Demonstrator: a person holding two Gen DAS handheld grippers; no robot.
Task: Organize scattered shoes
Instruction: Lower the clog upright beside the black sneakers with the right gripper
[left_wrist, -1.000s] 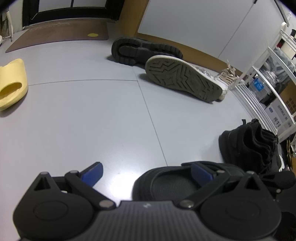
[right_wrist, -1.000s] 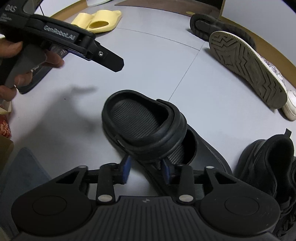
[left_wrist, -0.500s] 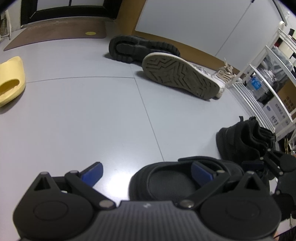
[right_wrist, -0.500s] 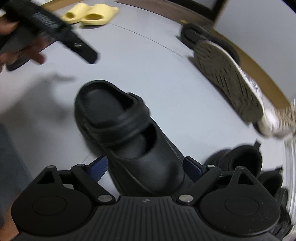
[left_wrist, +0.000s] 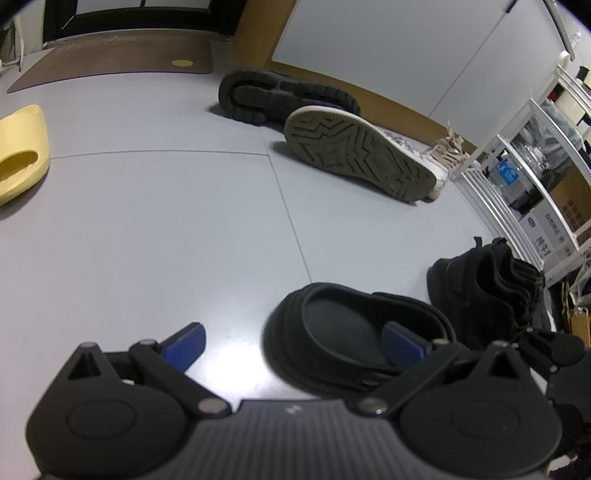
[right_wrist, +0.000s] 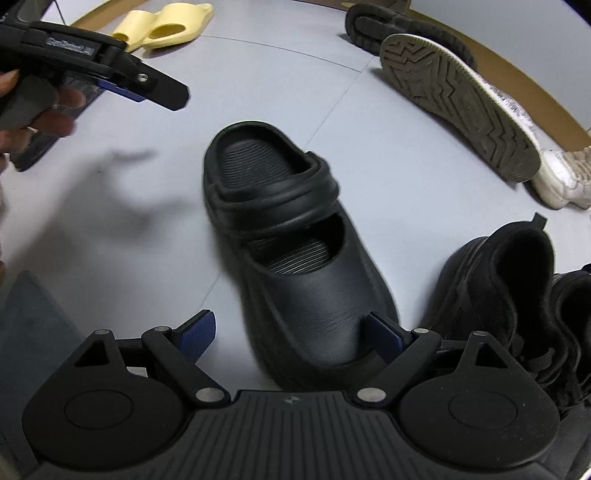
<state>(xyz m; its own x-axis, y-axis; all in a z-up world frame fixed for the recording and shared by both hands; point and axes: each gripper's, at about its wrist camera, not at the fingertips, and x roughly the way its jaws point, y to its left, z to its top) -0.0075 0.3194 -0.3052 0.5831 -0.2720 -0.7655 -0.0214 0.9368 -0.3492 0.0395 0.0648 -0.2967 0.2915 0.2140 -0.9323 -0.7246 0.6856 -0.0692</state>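
Left gripper (left_wrist: 293, 341) hangs wide open just above the black clog (left_wrist: 354, 332) (black sneakers (left_wrist: 487, 291) just beside it).

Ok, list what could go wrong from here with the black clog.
1. The right gripper stands open around the toe of the black rubber clog on the grey floor; closing there, the pads could slide off the rounded, smooth toe.
2. The black knit sneaker sits close beside the clog, so the nearer finger may catch it.
3. The left gripper is open, with one finger over the clog's heel; the two grippers could collide.
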